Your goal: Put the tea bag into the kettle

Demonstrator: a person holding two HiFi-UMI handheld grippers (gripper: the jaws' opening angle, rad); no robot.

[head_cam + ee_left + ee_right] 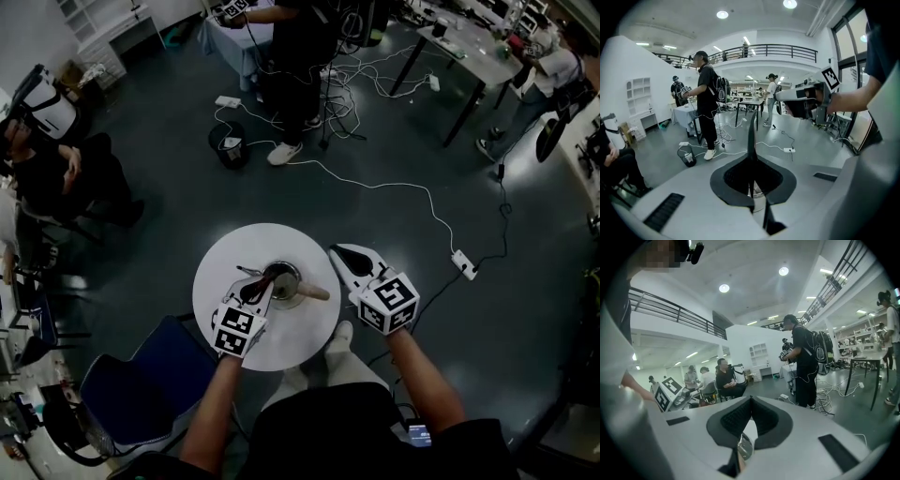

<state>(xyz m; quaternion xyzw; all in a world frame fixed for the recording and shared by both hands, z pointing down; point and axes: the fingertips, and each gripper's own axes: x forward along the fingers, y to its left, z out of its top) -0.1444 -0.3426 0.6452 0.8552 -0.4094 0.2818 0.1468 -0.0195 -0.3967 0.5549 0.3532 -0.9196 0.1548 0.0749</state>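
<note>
1. The left gripper point(257, 284) hovers over the round white counter point(225, 258), at about 8 o'clock from the kettle, with its tips reaching toward the rim. In the left gripper view its jaws are pressed together into one thin line point(751, 140). No bag, tag or string can be made out between them.

2. The kettle point(283, 281) stands upright near the middle of the counter, mouth open to the head view. Its pale handle point(314, 292) sticks out toward about 4 o'clock. The inside reads as dark and small, so I cannot tell whether anything lies in it.

3. The right gripper point(339, 253) sits at about 2 o'clock from the kettle, beyond the counter's edge and apart from the pot. In the right gripper view its jaws are likewise closed on each other point(750, 404), pinching nothing visible. Through the gap beneath them a bit of white counter and a shiny metal rim point(744, 446) show.

4. The tea bag itself shows in none of the views, neither on the counter nor in either gripper.

5. Judged from this, either the bag already lies in the kettle and the task is near its end, or it is hidden from view. With the left gripper close to the mouth, the first reading seems likelier, but it cannot be confirmed here.
</note>
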